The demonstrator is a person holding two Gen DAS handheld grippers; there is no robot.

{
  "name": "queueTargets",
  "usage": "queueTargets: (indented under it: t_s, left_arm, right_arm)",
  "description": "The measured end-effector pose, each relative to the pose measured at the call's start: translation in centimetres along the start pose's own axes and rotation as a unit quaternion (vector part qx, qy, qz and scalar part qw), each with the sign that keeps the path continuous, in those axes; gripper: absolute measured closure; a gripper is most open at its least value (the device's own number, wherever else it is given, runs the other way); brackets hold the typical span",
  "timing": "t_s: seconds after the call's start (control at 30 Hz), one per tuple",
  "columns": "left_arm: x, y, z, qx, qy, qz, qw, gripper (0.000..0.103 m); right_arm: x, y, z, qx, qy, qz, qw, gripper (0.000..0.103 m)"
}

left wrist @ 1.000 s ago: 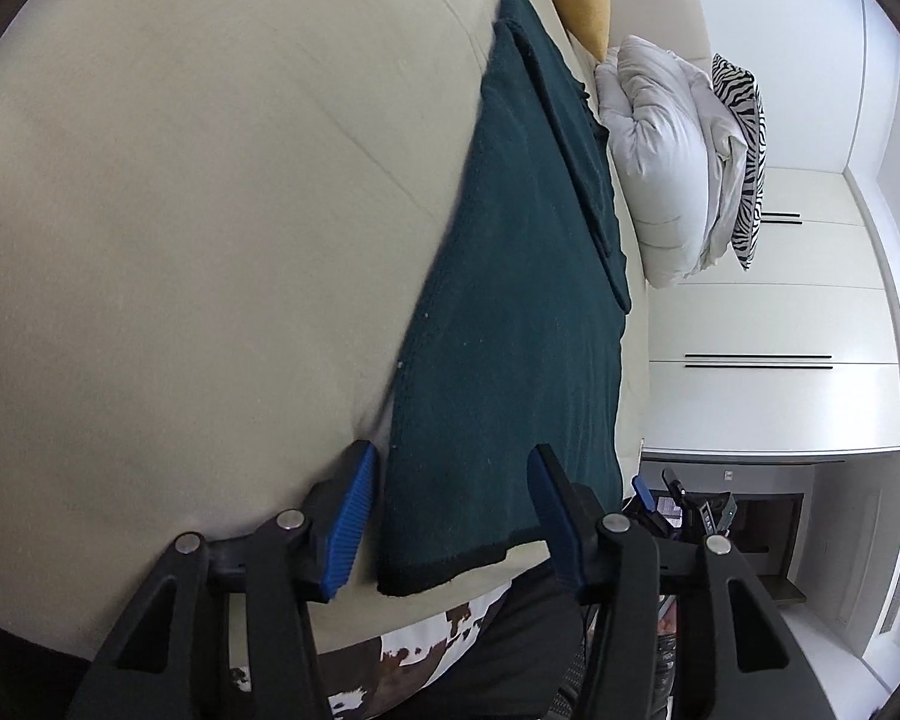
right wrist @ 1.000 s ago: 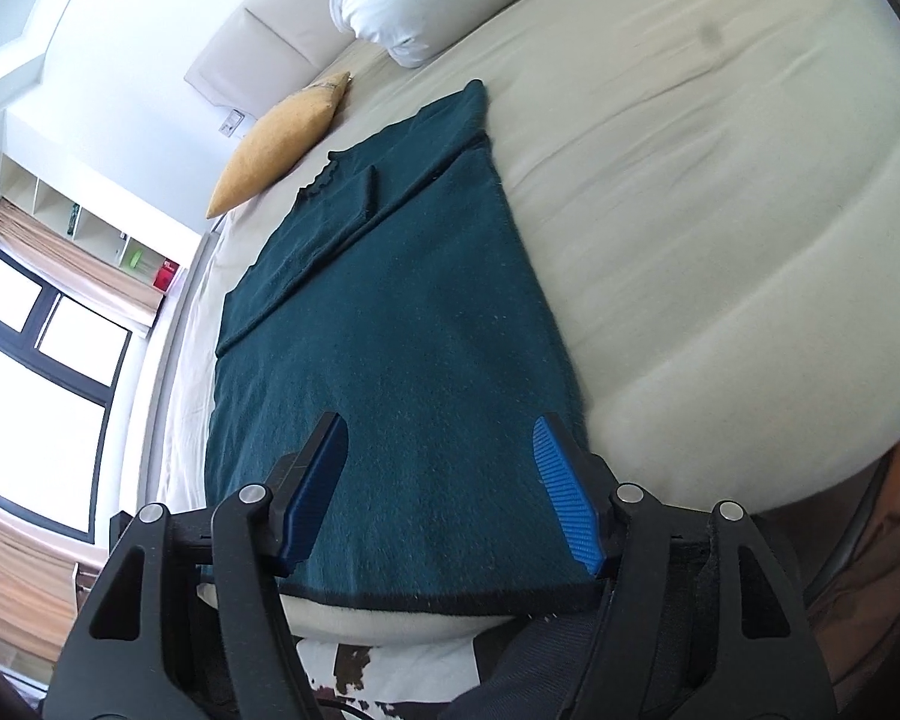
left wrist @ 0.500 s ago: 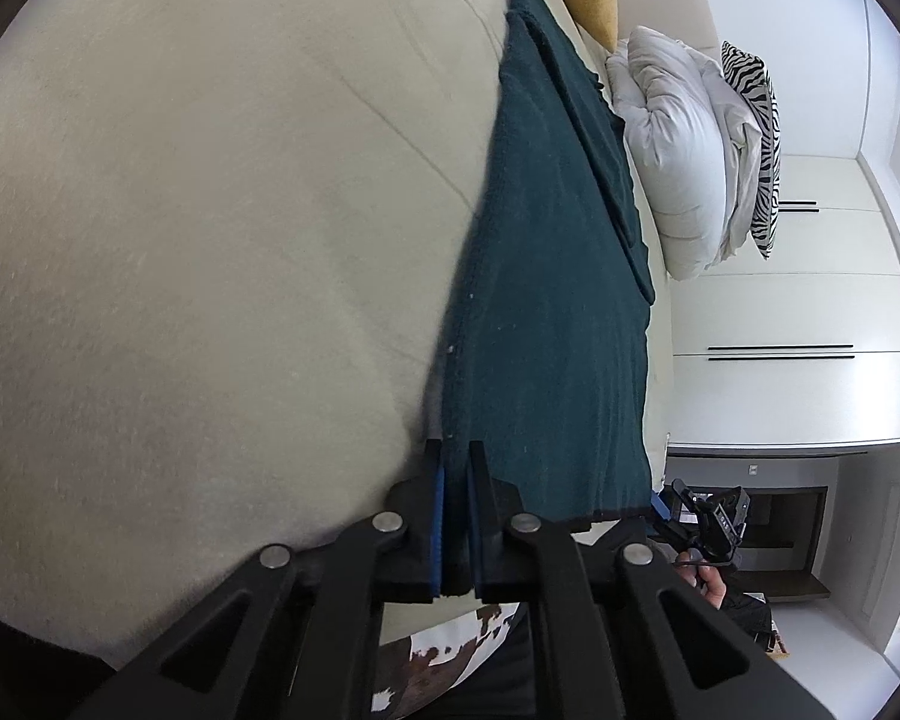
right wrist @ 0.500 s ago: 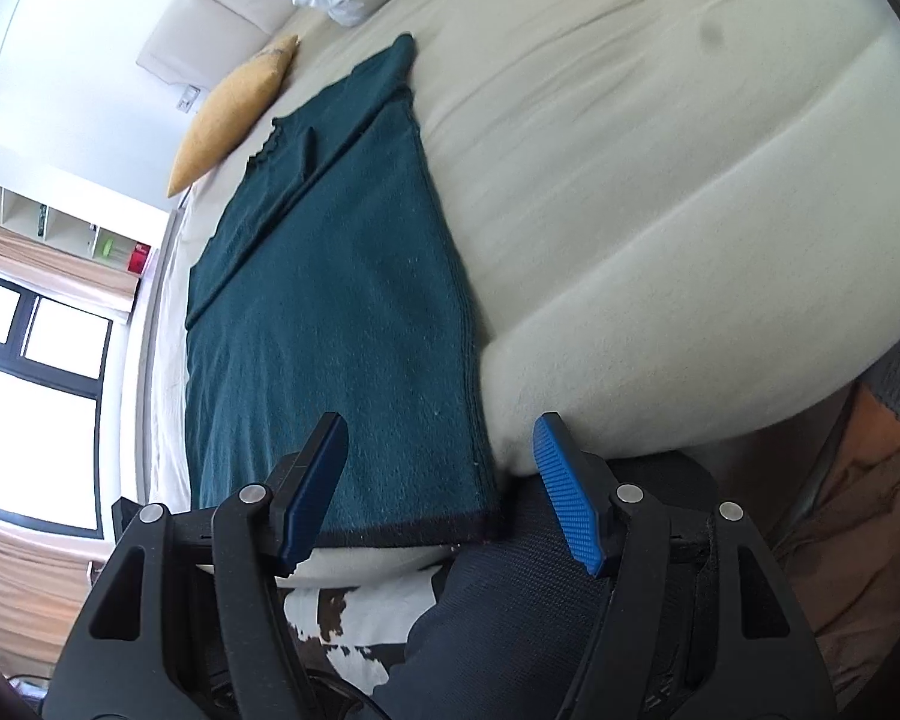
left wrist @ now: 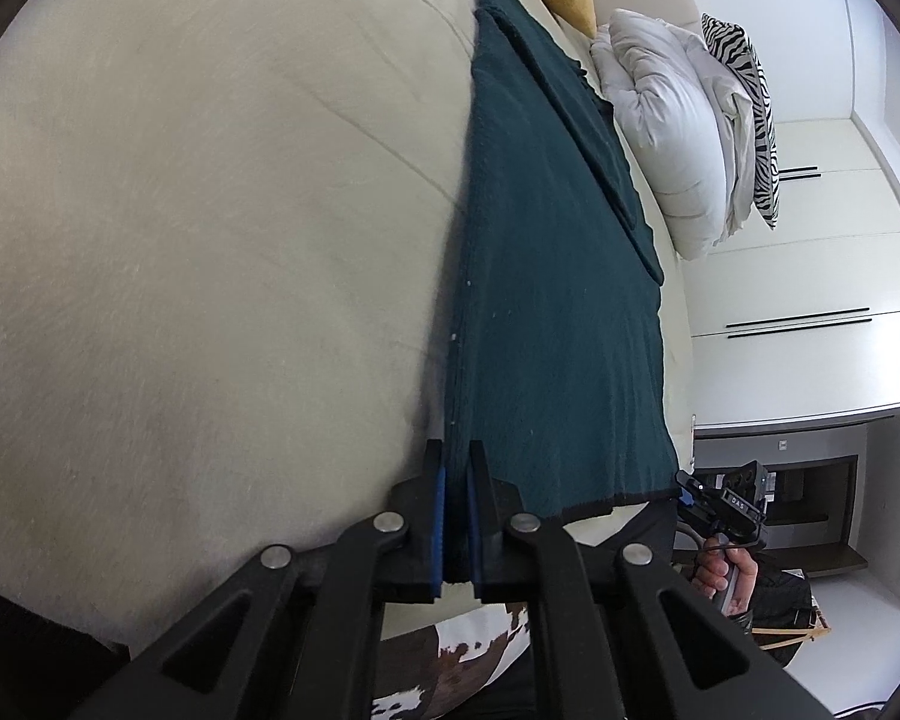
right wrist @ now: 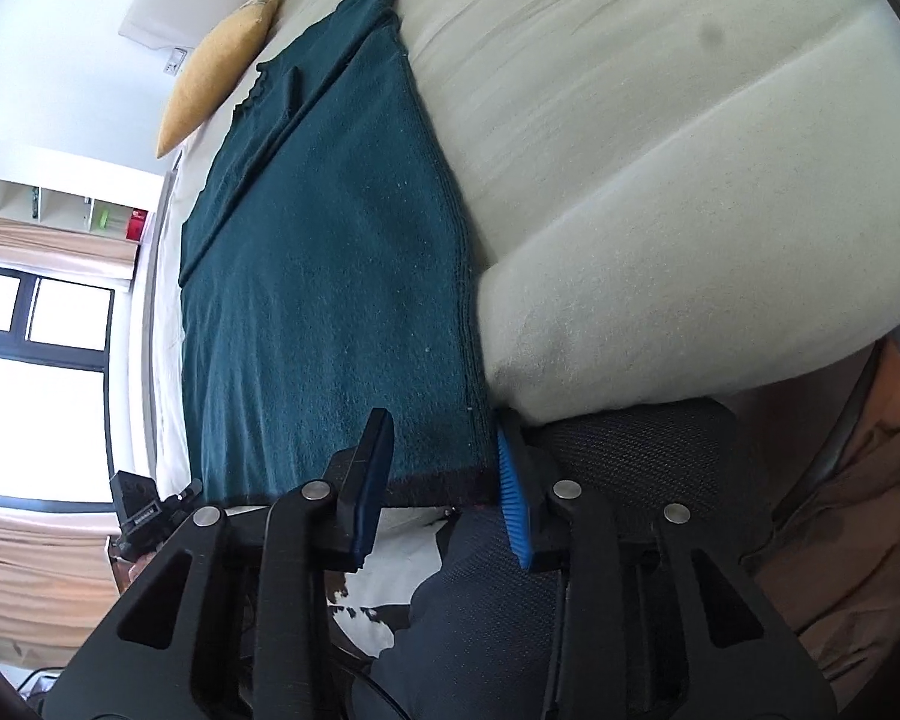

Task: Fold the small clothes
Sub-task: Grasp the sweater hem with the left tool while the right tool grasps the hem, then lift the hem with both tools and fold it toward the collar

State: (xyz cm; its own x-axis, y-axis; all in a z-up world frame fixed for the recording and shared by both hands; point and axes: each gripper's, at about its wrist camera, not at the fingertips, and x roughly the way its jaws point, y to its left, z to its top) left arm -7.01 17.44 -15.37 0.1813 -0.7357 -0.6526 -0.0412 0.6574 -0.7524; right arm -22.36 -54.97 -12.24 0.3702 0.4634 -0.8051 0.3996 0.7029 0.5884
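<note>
My left claw (left wrist: 456,516) has clamped the sweater (left wrist: 546,300) corner; my right claw (right wrist: 444,480) is closing around the other corner on the bed (right wrist: 660,120).

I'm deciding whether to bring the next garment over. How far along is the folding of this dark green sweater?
Done: the dark green knit sweater lies flat on the cream bed, one sleeve already folded across its back. In hand: the left gripper is shut on one hem corner; the right gripper is closing around the other corner. Left: lifting the hem toward the collar to fold it.
</note>
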Motion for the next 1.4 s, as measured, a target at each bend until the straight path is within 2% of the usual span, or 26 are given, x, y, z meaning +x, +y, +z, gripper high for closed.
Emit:
queueTargets:
  t_s: [0.07,0.17,0.4,0.6,0.77,0.9,1.13,1.4]
  left_arm:
    - [-0.1,-0.1,-0.1,0.007,-0.002,0.004,1.0000,0.096]
    - [-0.3,-0.6,-0.4,0.016,-0.008,0.005,0.9998,0.096]
    - [-1.6,-1.1,-0.3,0.016,-0.024,-0.021,0.9993,0.096]
    - [-3.3,-1.9,0.6,0.000,-0.050,-0.084,0.9952,0.097]
    - [-4.5,-2.8,2.5,-0.016,-0.074,-0.129,0.9888,0.097]
    - [-5.0,-3.9,4.2,-0.023,-0.090,-0.147,0.9847,0.097]
    - [-5.4,-5.4,8.1,-0.030,-0.119,-0.173,0.9773,0.097]
    - [-4.8,-7.0,14.3,-0.043,-0.142,-0.180,0.9724,0.097]
  right_arm:
    - [0.0,0.1,-0.1,-0.005,0.001,0.001,1.000,0.089]
    - [-0.1,0.5,-0.2,-0.018,-0.007,0.001,1.000,0.096]
    - [-1.8,3.0,-0.1,-0.045,-0.047,0.038,0.997,0.097]
    - [-2.8,4.6,0.8,-0.043,-0.089,0.094,0.991,0.098]
    - [-3.4,5.5,2.1,-0.030,-0.120,0.131,0.984,0.098]
    - [-4.2,6.5,3.5,-0.028,-0.147,0.150,0.977,0.098]
    - [-4.6,9.0,6.2,-0.039,-0.165,0.166,0.972,0.098]
    - [-3.7,11.8,13.1,-0.038,-0.196,0.166,0.966,0.098]
